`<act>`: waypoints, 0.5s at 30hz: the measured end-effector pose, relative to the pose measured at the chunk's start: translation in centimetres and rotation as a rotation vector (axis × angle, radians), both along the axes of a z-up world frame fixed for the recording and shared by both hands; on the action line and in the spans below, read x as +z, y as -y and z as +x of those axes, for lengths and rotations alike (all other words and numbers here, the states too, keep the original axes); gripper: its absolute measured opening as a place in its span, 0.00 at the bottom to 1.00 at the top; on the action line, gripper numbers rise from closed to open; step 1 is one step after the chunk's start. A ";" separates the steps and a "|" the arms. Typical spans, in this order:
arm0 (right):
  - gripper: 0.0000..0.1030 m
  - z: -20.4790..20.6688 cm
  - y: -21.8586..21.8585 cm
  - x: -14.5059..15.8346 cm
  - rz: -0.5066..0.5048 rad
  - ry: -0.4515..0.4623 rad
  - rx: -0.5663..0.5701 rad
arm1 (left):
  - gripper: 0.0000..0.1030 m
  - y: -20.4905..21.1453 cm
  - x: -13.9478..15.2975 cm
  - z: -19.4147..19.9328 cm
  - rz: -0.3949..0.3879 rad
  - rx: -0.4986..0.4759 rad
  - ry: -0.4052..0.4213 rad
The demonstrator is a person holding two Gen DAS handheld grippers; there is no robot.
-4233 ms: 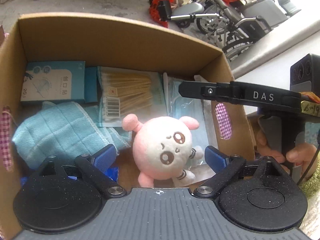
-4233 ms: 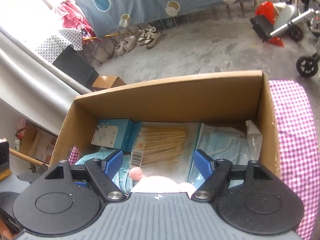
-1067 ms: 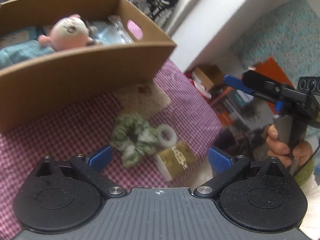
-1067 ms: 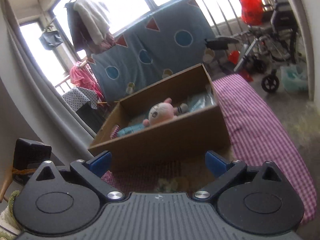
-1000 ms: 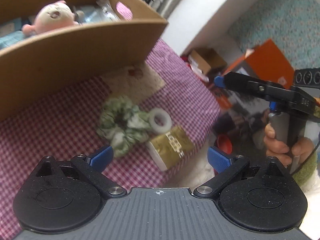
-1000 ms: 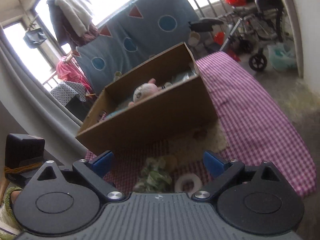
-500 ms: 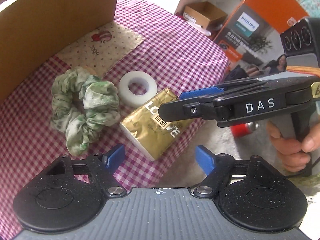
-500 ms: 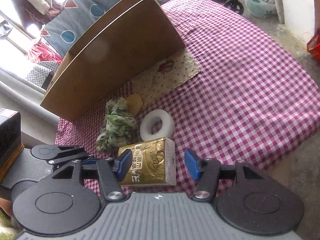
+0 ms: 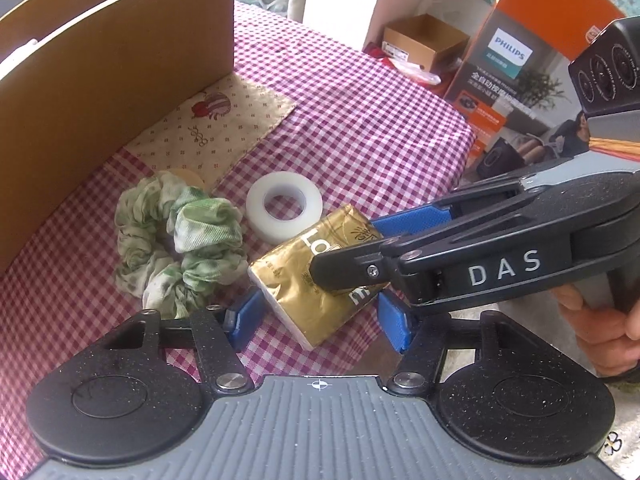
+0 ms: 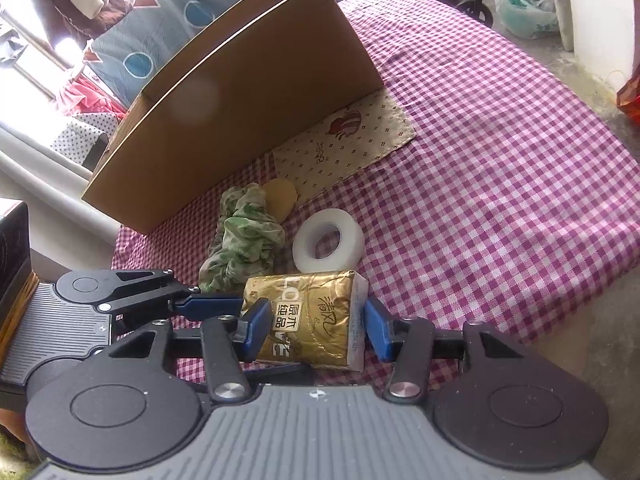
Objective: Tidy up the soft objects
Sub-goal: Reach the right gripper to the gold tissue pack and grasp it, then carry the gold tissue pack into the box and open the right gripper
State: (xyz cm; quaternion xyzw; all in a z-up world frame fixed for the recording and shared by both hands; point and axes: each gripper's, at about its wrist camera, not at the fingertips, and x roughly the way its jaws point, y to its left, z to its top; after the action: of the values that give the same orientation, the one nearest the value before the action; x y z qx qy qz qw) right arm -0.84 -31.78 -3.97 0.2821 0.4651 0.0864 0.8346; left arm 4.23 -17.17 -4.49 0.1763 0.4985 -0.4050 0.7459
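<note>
A gold tissue pack [image 9: 304,280] [image 10: 316,312] lies near the table's front edge. My right gripper [image 10: 314,328] has its blue pads against the pack's two ends, and its jaws are closing on it. My left gripper [image 9: 320,320] straddles the same pack from the other side. Its jaws are closing too, with a gap still showing at its right pad. Just behind the pack lie a green scrunchie [image 9: 176,240] [image 10: 244,240] and a white tape roll [image 9: 280,232] [image 10: 344,256].
A tall cardboard box [image 9: 120,72] [image 10: 248,92] stands behind on the pink checked tablecloth [image 10: 500,160]. A beige patterned cloth [image 9: 224,128] and a yellow round pad [image 10: 280,198] lie by it. An orange carton [image 9: 520,60] stands on the floor past the table edge.
Both grippers have come down from beside the box to the tissue pack, narrowing from wide open. The right gripper's pads now touch the pack.
</note>
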 end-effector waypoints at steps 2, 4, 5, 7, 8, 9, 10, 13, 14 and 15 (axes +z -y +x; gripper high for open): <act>0.53 -0.2 -0.1 0.2 0.001 0.004 -0.004 | 0.60 -0.2 0.2 -0.3 -0.005 0.000 0.008; 0.53 -0.5 -0.2 0.5 -0.001 0.007 -0.008 | 0.60 -0.4 0.4 -0.6 -0.010 0.001 0.013; 0.53 -0.6 -0.2 0.6 -0.004 0.008 -0.009 | 0.60 -0.5 0.5 -0.7 -0.014 0.002 0.015; 0.53 -0.8 -0.3 0.9 -0.007 0.009 -0.011 | 0.60 -0.6 0.7 -1.0 -0.020 0.004 0.018; 0.53 -0.9 -0.4 1.1 -0.010 0.011 -0.012 | 0.60 -0.7 0.8 -1.1 -0.023 0.004 0.020; 0.53 -0.9 -0.5 1.3 -0.013 0.013 -0.012 | 0.60 -0.8 0.9 -1.2 -0.026 0.005 0.023; 0.53 -1.0 -0.6 1.5 -0.015 0.017 -0.013 | 0.60 -1.0 1.0 -1.3 -0.030 0.006 0.027; 0.53 -1.1 -0.9 2.4 -0.025 0.039 -0.012 | 0.61 -1.5 1.7 -1.5 -0.048 0.016 0.037; 0.53 -1.1 -1.0 3.0 -0.033 0.055 -0.008 | 0.61 -1.7 2.1 -1.6 -0.058 0.021 0.044; 0.53 -1.1 -1.2 3.8 -0.043 0.075 -0.003 | 0.61 -2.0 2.5 -1.6 -0.068 0.027 0.052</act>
State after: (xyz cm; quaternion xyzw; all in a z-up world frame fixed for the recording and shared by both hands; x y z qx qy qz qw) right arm -1.95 -30.55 -0.19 0.2614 0.4349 0.0855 0.8575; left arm 2.62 -15.21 -1.96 0.1546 0.4670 -0.4070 0.7697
